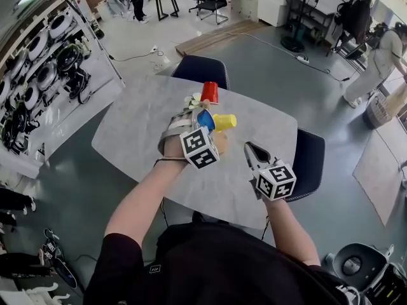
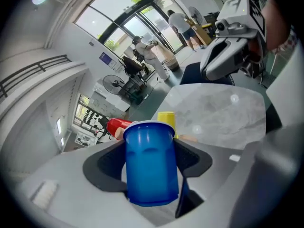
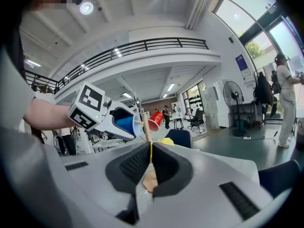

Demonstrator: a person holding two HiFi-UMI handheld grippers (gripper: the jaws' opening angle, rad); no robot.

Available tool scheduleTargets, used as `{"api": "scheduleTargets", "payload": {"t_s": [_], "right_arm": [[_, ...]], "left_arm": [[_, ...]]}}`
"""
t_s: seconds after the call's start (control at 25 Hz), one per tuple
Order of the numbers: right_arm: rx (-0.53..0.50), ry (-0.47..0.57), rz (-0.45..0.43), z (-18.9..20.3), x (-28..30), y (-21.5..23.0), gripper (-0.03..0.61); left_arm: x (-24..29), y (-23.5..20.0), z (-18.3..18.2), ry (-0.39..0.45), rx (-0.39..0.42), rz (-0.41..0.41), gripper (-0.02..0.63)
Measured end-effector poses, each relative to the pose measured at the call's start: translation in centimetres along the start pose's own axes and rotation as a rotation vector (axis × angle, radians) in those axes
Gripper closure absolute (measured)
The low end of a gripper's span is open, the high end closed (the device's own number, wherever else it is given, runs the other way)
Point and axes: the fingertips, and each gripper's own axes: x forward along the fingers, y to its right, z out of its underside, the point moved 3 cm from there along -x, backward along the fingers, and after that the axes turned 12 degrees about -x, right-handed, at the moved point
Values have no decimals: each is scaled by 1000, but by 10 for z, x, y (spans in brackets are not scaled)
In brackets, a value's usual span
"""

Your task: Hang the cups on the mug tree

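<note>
Blue cup (image 2: 151, 163) is the one in play right now: my left gripper (image 1: 198, 124) has it clamped by the sides, both pads pressed on its wall, dead centre of the head view. It's lying over with its open mouth turned toward the post of the mug tree (image 3: 147, 127). The red cup (image 1: 210, 93) already sits on a peg just above it in the frame, and the yellow cup (image 1: 224, 122) pokes out just to its right, so I'd say two are hung and this is the third going on. From my right gripper view a short peg looks to be right at the blue rim, though I can't tell how far inside it reaches. My right gripper (image 3: 150, 160) is idle lower right over the table (image 1: 140, 126), jaws closed together with nothing pinched. Next I reckon I slide the cup further along that peg until it bears the weight, then ease the pads apart and back out without knocking red or yellow
</note>
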Motion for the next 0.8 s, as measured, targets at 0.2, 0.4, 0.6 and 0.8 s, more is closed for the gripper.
{"api": "scheduleTargets", "payload": {"t_s": [0.2,0.4,0.6,0.8], "right_arm": [[4,0,7,1,-6,8,558],[21,13,15,0,-8,10,558],[37,24,6,4,-8,4,558],[53,22,-7,10,-8,0,558]], "left_arm": [[5,-1,-2,-54,159,-77,302],[-1,0,-11,-77,335,-155,302],[-2,6,-14,-96,334,-128,301],[-12,7,-17,-73,299,-135,301]]}}
